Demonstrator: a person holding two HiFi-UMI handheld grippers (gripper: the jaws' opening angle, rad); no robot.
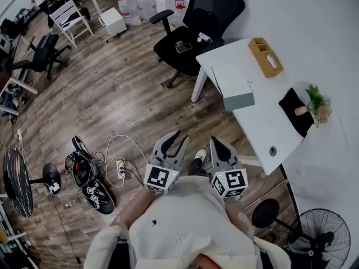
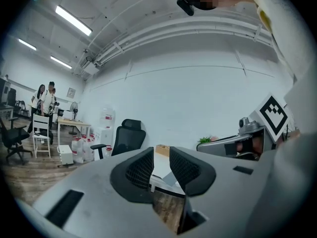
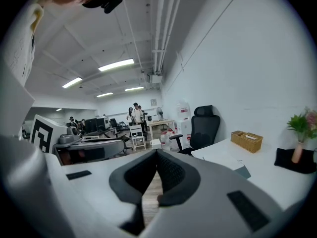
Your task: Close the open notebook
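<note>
Notebook (image 1: pixel 232 86): lies flat on the white surface (image 1: pixel 263 130), close to the edge that faces the wooden floor (image 1: pixel 123 88). Pale top face, grey-blue side at the end nearer the person. From this height I cannot tell how its pages lie. Nothing touches it.

Same surface, past the notebook: woven tray (image 1: pixel 266 56) near the far corner. A black mat (image 1: pixel 293 115) lies by the wall side, with a small vase of greenery (image 1: pixel 314 104) on it.

Black office chair (image 1: pixel 196 29) stands at the far end of the surface, with a phone (image 1: pixel 183 47) on its seat.

Left tool (image 1: pixel 182 135): held over the floor in front of the person's pale top (image 1: pixel 185 223), well apart from the surface. Its own view shows the two ribbed jaws standing apart with a clear gap and nothing in it; only the surface's edge and the floor show through.

Right tool (image 1: pixel 215 140): just beside the left one, also over the floor and short of the surface. In its own view the jaw tips meet, so it is closed and empty.

Farther out: a power strip with tangled cables (image 1: pixel 120 167) and shoes (image 1: pixel 92 189) on the floor at the person's left. A floor fan (image 1: pixel 322 237) stands at lower right, water jugs (image 1: pixel 137 1) beyond the chair, and a white chair (image 1: pixel 70 17) at top left. Two people (image 2: pixel 44 99) stand in the distance in the left gripper view.
</note>
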